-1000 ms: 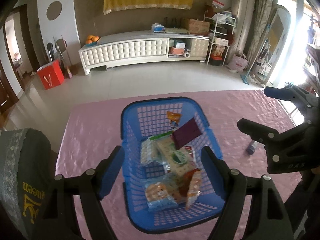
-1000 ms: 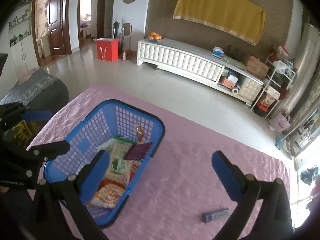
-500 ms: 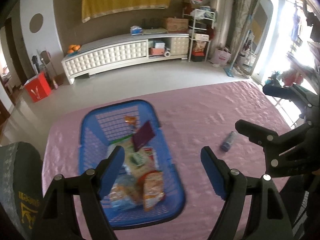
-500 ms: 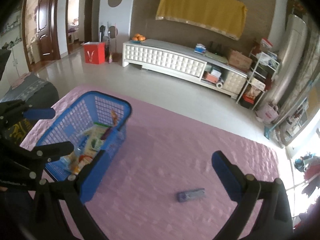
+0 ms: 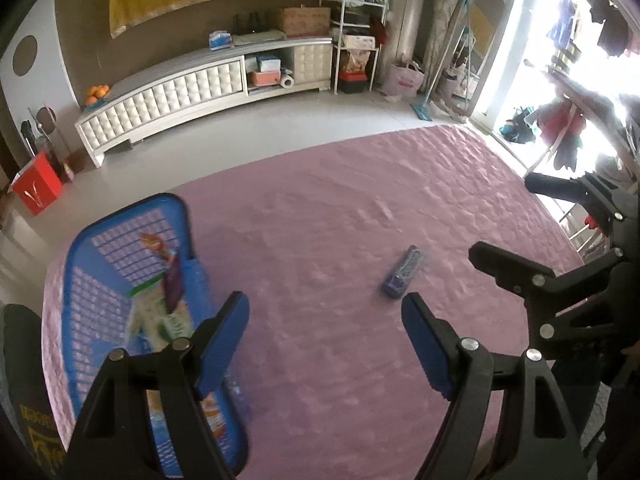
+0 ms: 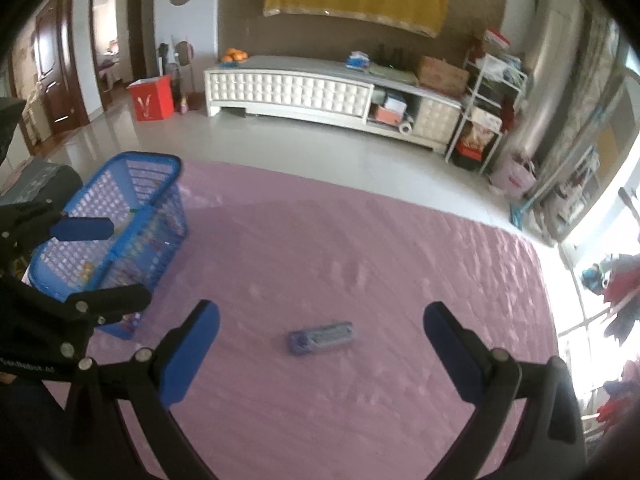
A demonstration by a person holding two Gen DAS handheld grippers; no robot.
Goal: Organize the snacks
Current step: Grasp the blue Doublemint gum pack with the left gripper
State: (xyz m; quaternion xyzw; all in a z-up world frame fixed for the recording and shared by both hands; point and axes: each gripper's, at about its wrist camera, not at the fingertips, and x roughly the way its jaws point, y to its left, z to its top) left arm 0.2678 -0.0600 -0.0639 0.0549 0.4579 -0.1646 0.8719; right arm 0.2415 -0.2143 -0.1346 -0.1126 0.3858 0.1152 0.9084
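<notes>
A blue plastic basket (image 5: pixel 80 264) (image 6: pixel 132 208) with several snack packets (image 5: pixel 160 316) inside stands on the left of the pink quilted tabletop (image 5: pixel 320 208). One small purple-blue snack bar (image 5: pixel 402 272) (image 6: pixel 321 338) lies alone on the cloth. My left gripper (image 5: pixel 326 324) is open and empty, its left finger over the basket's right edge, the bar just ahead and to the right. My right gripper (image 6: pixel 322 340) is open too, hovering with the bar centred between its fingers, no pad touching it. In the left wrist view the right gripper (image 5: pixel 516 224) shows at the right edge.
The pink cloth ends at a far edge with tiled floor (image 6: pixel 280 144) beyond. A dark cushioned chair back (image 5: pixel 20 360) sits at the near left. A white cabinet (image 6: pixel 304 88), a red box (image 6: pixel 154 98) and shelves (image 6: pixel 484 108) stand far off across the room.
Both grippers swung right across the table, away from over the basket. The basket slid to the left of both views and the lone bar now lies between the right gripper's fingers.
</notes>
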